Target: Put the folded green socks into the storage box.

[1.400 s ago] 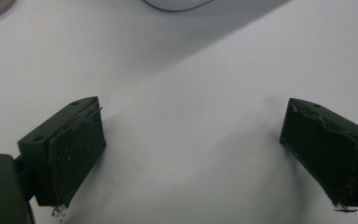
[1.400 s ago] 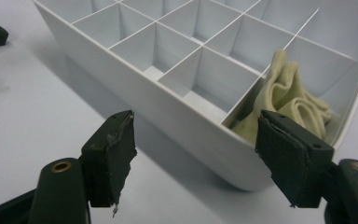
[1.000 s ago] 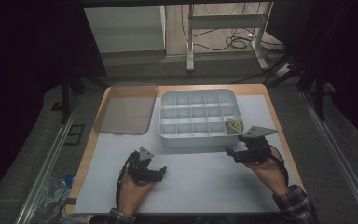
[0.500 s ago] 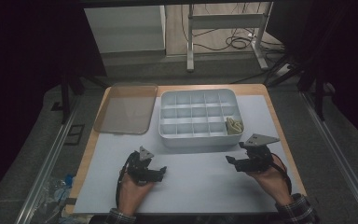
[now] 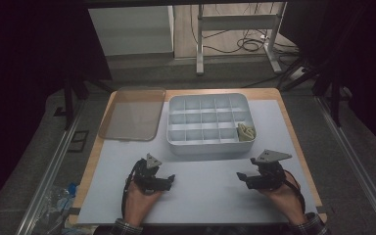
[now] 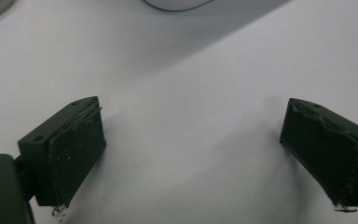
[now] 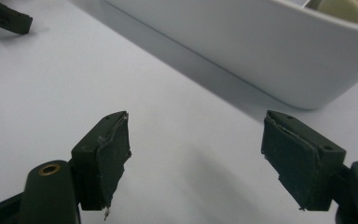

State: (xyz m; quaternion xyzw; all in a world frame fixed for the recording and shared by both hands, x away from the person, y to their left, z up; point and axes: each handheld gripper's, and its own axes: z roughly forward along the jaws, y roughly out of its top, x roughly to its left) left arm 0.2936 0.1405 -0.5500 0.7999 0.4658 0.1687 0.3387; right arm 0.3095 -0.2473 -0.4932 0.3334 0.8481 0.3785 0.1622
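Note:
A white compartment box point(image 5: 208, 144) sits at the middle back of the white mat point(image 5: 203, 205). A pale crumpled item point(image 5: 246, 131) lies in its right-hand cell. My left gripper point(image 5: 169, 181) rests low on the mat at the near left, open, with bare mat between its jaws point(image 6: 191, 154). At the near right, my right gripper point(image 5: 241, 178) is open too and holds nothing point(image 7: 196, 154). The box's white wall point(image 7: 261, 51) curves across the top of the right gripper view, with the pale item point(image 7: 349, 9) just peeking over its rim.
A clear lid point(image 5: 129, 113) lies flat to the left of the box. The wooden table edge point(image 5: 293, 132) frames the mat. Metal rails run along both sides and a table frame with cables stands beyond the far edge.
My right gripper has drawn back from the box's front right corner toward the near edge and lowered to the mat. The left gripper has stayed put.

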